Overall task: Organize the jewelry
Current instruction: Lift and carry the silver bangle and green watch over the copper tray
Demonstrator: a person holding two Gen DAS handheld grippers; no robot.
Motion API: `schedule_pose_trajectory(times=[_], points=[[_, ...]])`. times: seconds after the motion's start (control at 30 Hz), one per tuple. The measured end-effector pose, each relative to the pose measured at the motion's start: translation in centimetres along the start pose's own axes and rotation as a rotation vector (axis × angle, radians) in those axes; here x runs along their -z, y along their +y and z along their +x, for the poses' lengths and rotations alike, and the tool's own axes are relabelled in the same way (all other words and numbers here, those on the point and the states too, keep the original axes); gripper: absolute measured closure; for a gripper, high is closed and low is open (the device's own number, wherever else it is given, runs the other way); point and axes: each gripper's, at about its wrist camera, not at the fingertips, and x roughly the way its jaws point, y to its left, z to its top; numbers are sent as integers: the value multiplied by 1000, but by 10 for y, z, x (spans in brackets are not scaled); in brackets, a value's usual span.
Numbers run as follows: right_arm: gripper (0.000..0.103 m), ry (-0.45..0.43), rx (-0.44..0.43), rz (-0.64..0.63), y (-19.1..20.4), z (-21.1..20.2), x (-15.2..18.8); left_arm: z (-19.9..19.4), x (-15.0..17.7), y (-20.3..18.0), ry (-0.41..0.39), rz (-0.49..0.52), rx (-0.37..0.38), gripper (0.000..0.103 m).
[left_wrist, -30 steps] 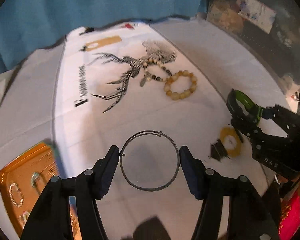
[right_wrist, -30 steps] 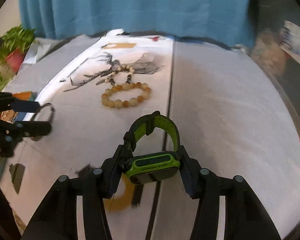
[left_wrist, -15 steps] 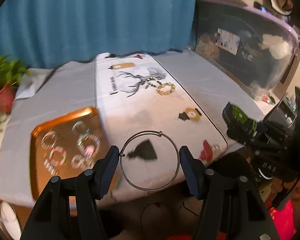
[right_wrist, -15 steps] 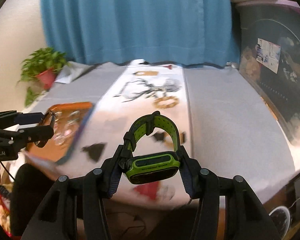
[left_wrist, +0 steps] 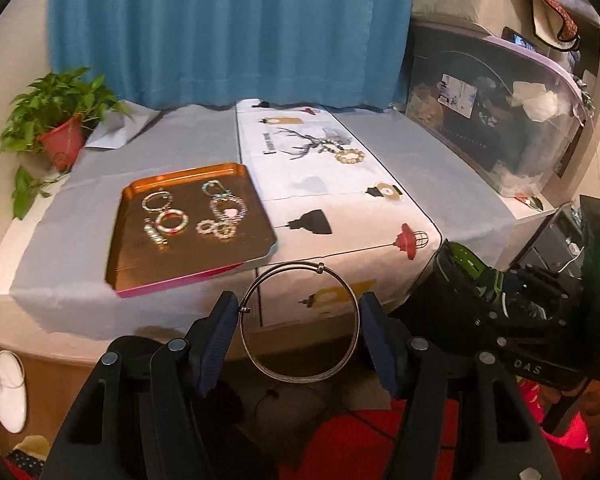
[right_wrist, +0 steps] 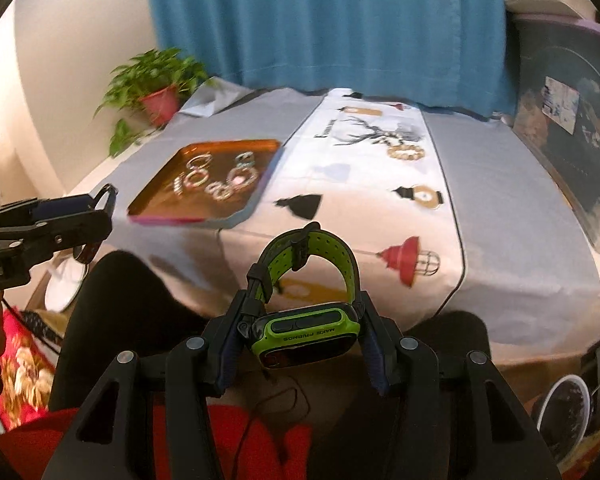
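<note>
A thin silver wire bangle [left_wrist: 299, 322] stands upright, pinched across its width off the table's near edge, and to its right a black-and-lime green watch [right_wrist: 306, 330] is held face-down with its strap arching up. On the table's left, the orange tray [left_wrist: 132, 216] holds several sparkly bracelets, while a chunky amber bead bracelet [left_wrist: 349, 156] lies far back on the white runner, just beside a darker beaded one [left_wrist: 332, 145].
</note>
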Motion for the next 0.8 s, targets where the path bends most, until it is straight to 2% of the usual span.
schedule_pose_trajectory(times=[0.33, 0.8], points=[[51, 6, -33, -67, 35, -14, 11, -19, 7, 3, -52, -5, -11, 45], [51, 16, -38, -80, 41, -9, 9, -12, 5, 17, -31, -34, -54, 45]])
